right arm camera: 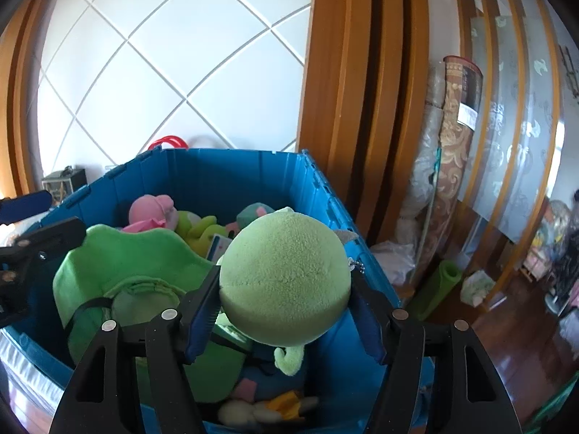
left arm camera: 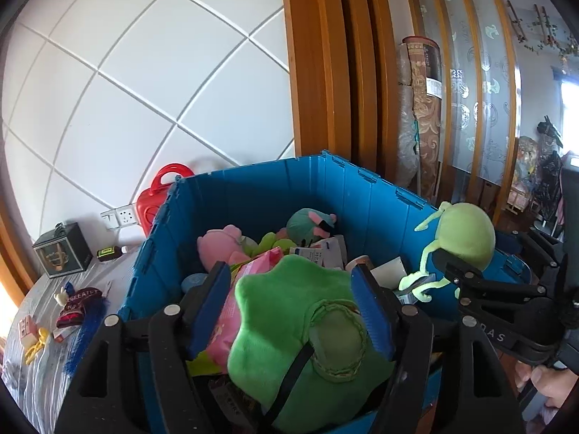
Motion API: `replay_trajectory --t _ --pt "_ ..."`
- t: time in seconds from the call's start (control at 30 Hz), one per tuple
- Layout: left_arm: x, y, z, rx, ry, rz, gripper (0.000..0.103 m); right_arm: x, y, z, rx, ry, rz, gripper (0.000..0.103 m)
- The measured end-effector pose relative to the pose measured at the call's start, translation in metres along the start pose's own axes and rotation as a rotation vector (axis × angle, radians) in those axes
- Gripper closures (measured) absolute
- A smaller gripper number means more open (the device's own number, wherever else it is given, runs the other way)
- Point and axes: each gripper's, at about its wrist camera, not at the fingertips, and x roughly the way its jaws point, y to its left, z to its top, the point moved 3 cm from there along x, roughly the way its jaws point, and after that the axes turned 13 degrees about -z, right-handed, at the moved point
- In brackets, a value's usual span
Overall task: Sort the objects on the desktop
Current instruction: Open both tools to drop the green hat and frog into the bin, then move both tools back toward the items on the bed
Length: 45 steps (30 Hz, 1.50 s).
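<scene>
A blue plastic crate (left arm camera: 260, 195) holds several plush toys and packets. My left gripper (left arm camera: 293, 311) is shut on a bright green flower-shaped plush (left arm camera: 286, 311) and holds it over the crate's near side. The same plush shows in the right wrist view (right arm camera: 130, 256). My right gripper (right arm camera: 286, 307) is shut on a round pale green plush (right arm camera: 286, 275) above the crate (right arm camera: 224, 177). That plush also shows in the left wrist view (left arm camera: 466, 231), at the crate's right rim, with thin legs hanging.
Left of the crate the table (left arm camera: 43, 369) holds a dark box (left arm camera: 61, 249), a red-and-blue fabric item (left arm camera: 79, 307), yellow scissors (left arm camera: 36, 347) and a power strip (left arm camera: 121, 215). A red case (left arm camera: 159, 195) stands behind. Rolled rugs (right arm camera: 448, 159) and wooden slats stand right.
</scene>
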Motion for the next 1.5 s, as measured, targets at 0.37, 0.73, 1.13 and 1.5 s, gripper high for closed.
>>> replay_trajectory --t 0.37,0.73,1.13,1.5 --pt "-0.023 0.013 -0.004 -0.031 -0.028 0.065 0.03 -0.022 0.002 0.006 0.012 -0.079 0.031 0.0" --pt "-0.07 0.041 -0.007 -0.06 -0.103 0.117 0.03 -0.055 0.029 0.012 0.004 -0.121 0.099 0.0" --pt "-0.169 0.149 -0.045 -0.148 -0.189 0.238 0.029 -0.12 0.13 0.033 -0.002 -0.197 0.233 0.0" --pt "-0.274 0.323 -0.12 -0.269 -0.144 0.361 0.029 -0.19 0.306 0.034 -0.039 -0.19 0.365 0.0"
